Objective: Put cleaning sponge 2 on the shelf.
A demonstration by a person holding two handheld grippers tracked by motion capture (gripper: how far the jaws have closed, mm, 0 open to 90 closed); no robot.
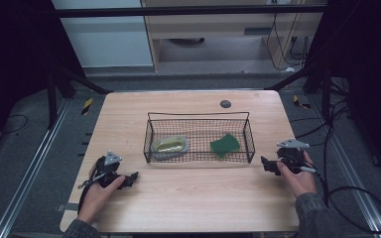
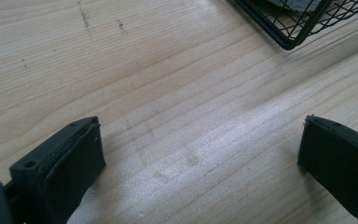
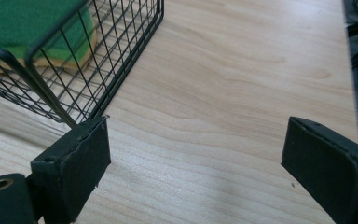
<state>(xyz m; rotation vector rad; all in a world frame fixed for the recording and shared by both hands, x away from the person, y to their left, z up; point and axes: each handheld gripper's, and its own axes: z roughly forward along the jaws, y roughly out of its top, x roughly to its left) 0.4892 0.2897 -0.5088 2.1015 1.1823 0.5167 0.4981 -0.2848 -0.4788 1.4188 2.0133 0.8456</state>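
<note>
Grippers (image 1: 131,177) (image 1: 267,163) flank basket (image 1: 198,136), fingers apart

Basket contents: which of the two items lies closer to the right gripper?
The green sponge, at the right end of the wire basket, near the right gripper. The grey-wrapped yellowish item lies at the left end.

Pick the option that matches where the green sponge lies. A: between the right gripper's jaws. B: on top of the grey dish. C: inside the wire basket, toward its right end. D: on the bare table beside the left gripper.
C: the high view shows the green sponge lying inside the wire basket near its right end, apart from the grey dish at the left end.
</note>
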